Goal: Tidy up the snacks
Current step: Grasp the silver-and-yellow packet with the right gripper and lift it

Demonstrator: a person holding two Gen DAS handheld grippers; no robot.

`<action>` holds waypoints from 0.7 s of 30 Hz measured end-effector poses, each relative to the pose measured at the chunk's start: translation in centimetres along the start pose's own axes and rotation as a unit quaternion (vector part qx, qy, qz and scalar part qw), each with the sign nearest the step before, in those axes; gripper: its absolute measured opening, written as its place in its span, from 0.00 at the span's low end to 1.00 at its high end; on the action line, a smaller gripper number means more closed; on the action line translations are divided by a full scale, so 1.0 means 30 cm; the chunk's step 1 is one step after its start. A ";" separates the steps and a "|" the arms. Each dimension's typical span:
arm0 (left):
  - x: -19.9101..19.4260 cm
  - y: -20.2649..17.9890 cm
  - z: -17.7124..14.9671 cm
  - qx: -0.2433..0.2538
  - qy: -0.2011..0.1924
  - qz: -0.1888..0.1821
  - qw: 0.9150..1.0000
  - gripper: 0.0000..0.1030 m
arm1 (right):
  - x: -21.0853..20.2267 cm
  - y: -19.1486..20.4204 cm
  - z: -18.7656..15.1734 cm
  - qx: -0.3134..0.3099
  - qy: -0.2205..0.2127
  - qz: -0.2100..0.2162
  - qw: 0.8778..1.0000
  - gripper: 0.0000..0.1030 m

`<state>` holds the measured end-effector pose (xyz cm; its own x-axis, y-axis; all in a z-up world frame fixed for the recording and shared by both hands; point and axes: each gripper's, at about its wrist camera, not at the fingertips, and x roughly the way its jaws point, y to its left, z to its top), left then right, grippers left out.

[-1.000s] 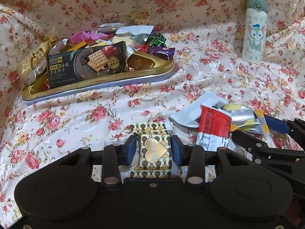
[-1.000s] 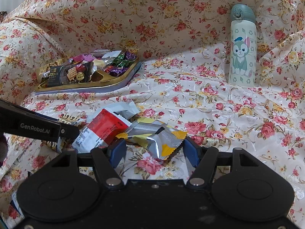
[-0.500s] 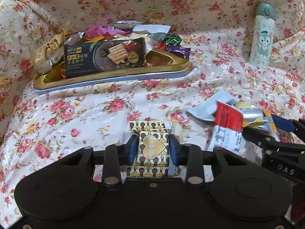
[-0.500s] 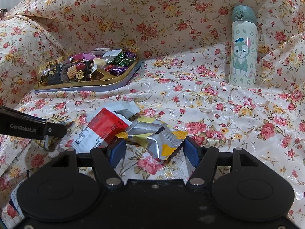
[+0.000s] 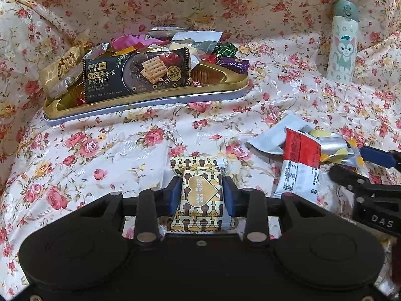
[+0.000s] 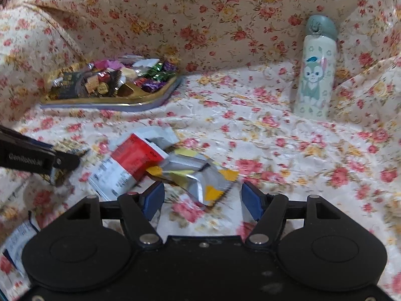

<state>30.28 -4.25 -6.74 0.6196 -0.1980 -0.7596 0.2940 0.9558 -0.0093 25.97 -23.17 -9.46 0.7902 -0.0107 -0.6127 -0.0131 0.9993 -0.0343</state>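
Gold-and-brown heart-print snack packet [image 5: 202, 195] clamped between blue pads of left gripper [image 5: 202, 195], above floral cloth [image 5: 105, 145]. Right gripper [image 6: 202, 195] spread wide around silver-and-yellow foil wrapper [image 6: 200, 175]; red-and-white sachet [image 6: 130, 163] adjacent. Gold oval tray [image 5: 150, 97] heaped with snacks beyond.

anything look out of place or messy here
Yes. Three snacks lie loose on the floral cloth instead of in the gold tray: a red and white packet, a white packet partly under it, and a silver and yellow wrapper. The tray's pile is heaped, some wrappers overhanging its rim.
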 end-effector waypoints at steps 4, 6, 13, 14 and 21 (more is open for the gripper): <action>-0.004 0.000 -0.008 0.002 -0.007 -0.002 1.000 0.44 | -0.038 -0.034 0.005 -0.010 -0.004 -0.010 1.000 0.68; -0.004 0.000 -0.008 0.000 -0.008 -0.002 1.000 0.44 | -0.041 -0.040 0.019 -0.037 -0.007 -0.010 0.999 0.68; -0.002 0.004 0.001 -0.003 -0.001 -0.005 1.000 0.44 | 0.048 0.010 0.082 -0.148 0.009 0.008 0.989 0.67; -0.001 0.004 0.000 -0.003 -0.002 -0.005 1.000 0.44 | 0.060 0.017 0.086 -0.156 0.012 0.010 0.988 0.67; 0.000 0.005 -0.002 -0.002 -0.003 -0.007 1.000 0.44 | 0.105 0.033 0.123 -0.167 0.022 0.030 0.985 0.67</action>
<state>30.27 -4.10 -6.77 0.6194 -0.2123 -0.7558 0.2993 0.9539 -0.0227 30.71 -22.09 -8.51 0.7545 0.0392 -0.6551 -0.2662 0.9307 -0.2509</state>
